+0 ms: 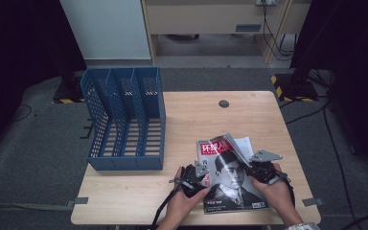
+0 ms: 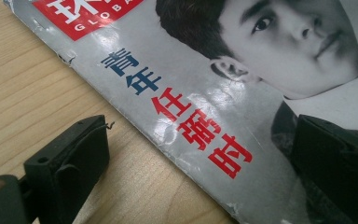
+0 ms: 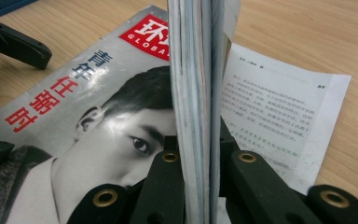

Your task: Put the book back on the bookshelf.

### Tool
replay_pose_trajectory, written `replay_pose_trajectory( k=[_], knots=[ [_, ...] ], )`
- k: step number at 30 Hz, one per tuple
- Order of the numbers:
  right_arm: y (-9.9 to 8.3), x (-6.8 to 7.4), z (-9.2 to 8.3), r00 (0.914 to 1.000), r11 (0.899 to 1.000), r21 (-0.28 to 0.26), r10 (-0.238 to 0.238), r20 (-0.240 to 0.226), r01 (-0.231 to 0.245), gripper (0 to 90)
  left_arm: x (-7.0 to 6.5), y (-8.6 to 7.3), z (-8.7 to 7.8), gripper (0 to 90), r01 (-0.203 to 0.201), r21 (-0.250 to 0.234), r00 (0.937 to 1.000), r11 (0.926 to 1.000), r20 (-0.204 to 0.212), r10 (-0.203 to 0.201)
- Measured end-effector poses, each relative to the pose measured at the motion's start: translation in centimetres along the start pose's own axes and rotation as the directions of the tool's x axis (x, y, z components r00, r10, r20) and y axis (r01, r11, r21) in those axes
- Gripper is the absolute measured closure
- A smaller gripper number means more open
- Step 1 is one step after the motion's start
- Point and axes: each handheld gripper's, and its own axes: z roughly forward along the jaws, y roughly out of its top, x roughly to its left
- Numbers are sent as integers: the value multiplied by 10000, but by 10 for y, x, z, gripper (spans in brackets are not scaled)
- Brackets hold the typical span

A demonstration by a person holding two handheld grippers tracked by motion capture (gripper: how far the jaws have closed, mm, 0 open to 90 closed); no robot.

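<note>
The magazine sat lower right of the high view on the table, its bottom edge partly hidden by hands. Right gripper was clamped on its lifted pages; left gripper gaped wide, straddling the spine edge, gripping nothing.

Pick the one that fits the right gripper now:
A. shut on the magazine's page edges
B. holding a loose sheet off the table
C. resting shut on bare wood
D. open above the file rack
A: in the right gripper view, the right gripper has its jaws pressed on either side of the magazine's raised page edges.
</note>
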Motion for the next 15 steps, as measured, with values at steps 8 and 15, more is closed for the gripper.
replay_pose_trajectory(
  k=[8, 15],
  knots=[
    [7, 5, -10, 9991, 9973, -645, -359, -243, 343, 878, 3, -1, -1, 32, 297, -102, 9995, 9995, 68, -296],
    [11, 5, -22, 9980, 9896, -1427, -245, -575, 161, 879, 7, -1, -2, 31, 685, -241, 9976, 9974, 104, -683]
  ],
)
